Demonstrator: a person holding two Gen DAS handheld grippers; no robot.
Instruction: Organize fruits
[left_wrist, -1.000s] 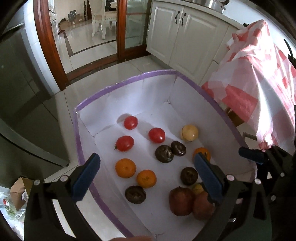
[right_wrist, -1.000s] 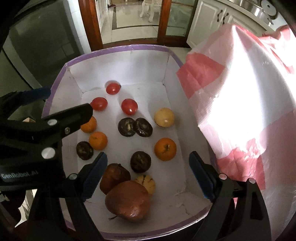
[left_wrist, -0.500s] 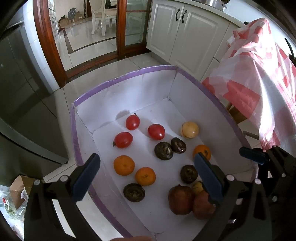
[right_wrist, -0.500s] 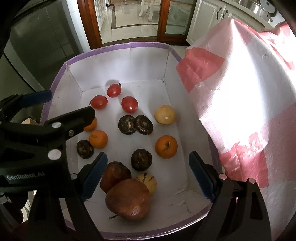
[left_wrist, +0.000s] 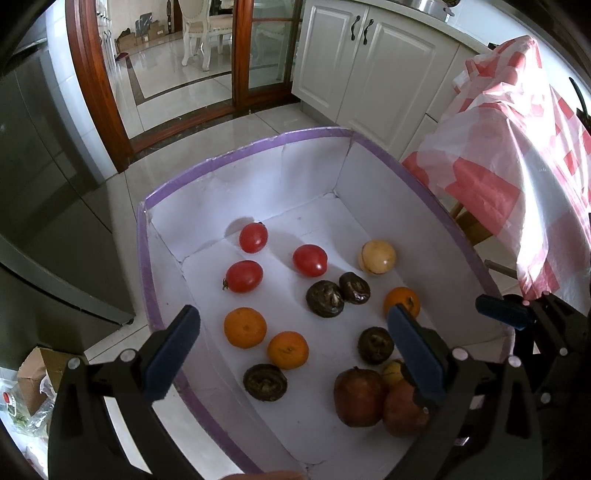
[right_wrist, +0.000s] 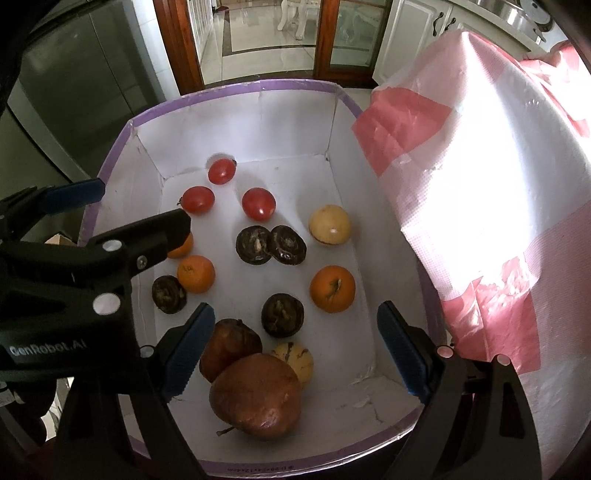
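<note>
A white box with a purple rim (left_wrist: 236, 153) (right_wrist: 236, 86) holds loose fruit. Three red tomatoes (left_wrist: 309, 260) (right_wrist: 258, 203) lie at its far end, with three oranges (left_wrist: 245, 327) (right_wrist: 332, 288), several dark wrinkled fruits (left_wrist: 325, 298) (right_wrist: 282, 315), a pale yellow round fruit (left_wrist: 377, 257) (right_wrist: 329, 225) and two brown pomegranates (left_wrist: 357, 396) (right_wrist: 255, 396) nearer me. My left gripper (left_wrist: 295, 354) hangs open above the box's near left side, holding nothing. Over the near end my right gripper (right_wrist: 295, 349) is open and empty. The left gripper (right_wrist: 122, 218) shows at the right wrist view's left.
A table under a red-and-white checked plastic cloth (left_wrist: 517, 155) (right_wrist: 480, 184) stands right of the box. White cabinets (left_wrist: 369, 59) and a wood-framed glass door (left_wrist: 251, 48) are behind. A grey fridge (left_wrist: 40, 184) stands left, a cardboard carton (left_wrist: 33, 373) on the tiled floor.
Both cameras have drawn back and up a little, so the box sits lower and smaller in view. The fruit has not moved, and both grippers stay open.
</note>
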